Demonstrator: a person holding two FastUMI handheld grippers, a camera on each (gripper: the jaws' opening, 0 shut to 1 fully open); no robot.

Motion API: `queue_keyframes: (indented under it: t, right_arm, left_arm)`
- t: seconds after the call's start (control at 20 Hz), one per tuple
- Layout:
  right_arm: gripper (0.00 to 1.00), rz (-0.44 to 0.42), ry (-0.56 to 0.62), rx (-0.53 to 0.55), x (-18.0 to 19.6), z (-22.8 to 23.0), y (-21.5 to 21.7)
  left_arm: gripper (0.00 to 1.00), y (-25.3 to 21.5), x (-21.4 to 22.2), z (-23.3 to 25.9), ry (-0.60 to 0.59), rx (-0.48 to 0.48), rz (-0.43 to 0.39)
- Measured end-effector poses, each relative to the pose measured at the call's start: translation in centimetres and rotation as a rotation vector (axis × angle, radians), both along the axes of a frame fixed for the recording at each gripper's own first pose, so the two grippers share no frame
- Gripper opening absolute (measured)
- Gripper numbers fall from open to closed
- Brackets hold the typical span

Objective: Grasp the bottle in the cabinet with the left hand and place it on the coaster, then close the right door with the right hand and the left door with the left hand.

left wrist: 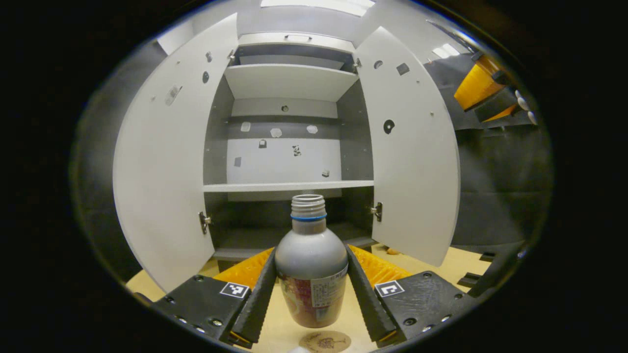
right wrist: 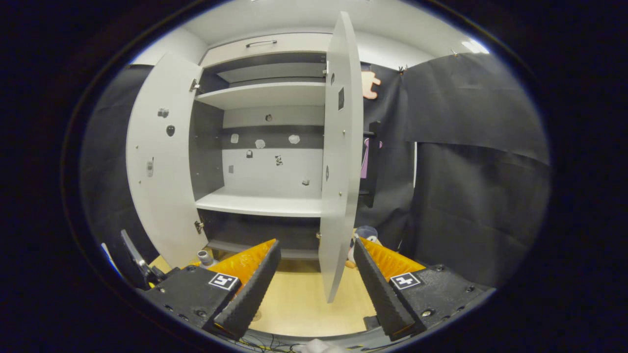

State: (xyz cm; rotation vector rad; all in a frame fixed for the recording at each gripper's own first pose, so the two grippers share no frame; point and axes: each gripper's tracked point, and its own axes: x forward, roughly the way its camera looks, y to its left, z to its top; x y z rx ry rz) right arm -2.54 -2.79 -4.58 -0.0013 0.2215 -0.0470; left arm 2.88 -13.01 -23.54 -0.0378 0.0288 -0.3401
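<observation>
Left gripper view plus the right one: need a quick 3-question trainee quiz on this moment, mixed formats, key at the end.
1. True or false: the left hand-held gripper has both fingers pressed on the bottle.
2. Multiple choice: where is the coaster in the left gripper view? A) on the cabinet's middle shelf B) on the wooden table, just below the held bottle C) behind the left door
3. Fill in: the right hand-held gripper is ____, with the edge of the right door ahead, between its fingers.

Key: 1 true; 2 B; 3 open
</observation>
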Motion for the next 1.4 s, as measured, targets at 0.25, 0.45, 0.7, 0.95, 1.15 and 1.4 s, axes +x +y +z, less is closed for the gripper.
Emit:
queue_keyframes:
  t: [0.25,0.45,0.7,0.95,1.15,1.4]
  right_arm:
    - [0.99,0.007,0.023,-0.010,-0.2,-0.3,0.3]
    - [0.99,0.018,0.053,-0.028,-0.6,-1.1,0.7]
    - [0.98,0.021,0.091,-0.056,-1.4,-1.7,0.9]
    - [0.98,0.035,0.096,-0.067,-2.1,-1.7,1.5]
    - [0.98,0.046,0.086,-0.063,-2.7,-1.6,1.8]
    - [0.98,0.050,0.071,-0.028,-3.5,-1.8,2.0]
  left_arm:
    - [0.78,-0.8,-1.7,-4.1,-0.027,0.039,-0.041]
    - [0.78,-1.1,-2.3,-7.9,0.009,0.038,-0.050]
    - [0.82,-1.2,-2.6,-10.7,0.038,0.029,-0.047]
    - [0.79,-1.2,-3.2,-11.2,0.029,0.042,-0.056]
    - [0.98,-0.8,-3.5,-9.4,0.020,0.047,-0.045]
    - [0.98,-0.5,-3.5,-3.0,-0.055,0.043,-0.042]
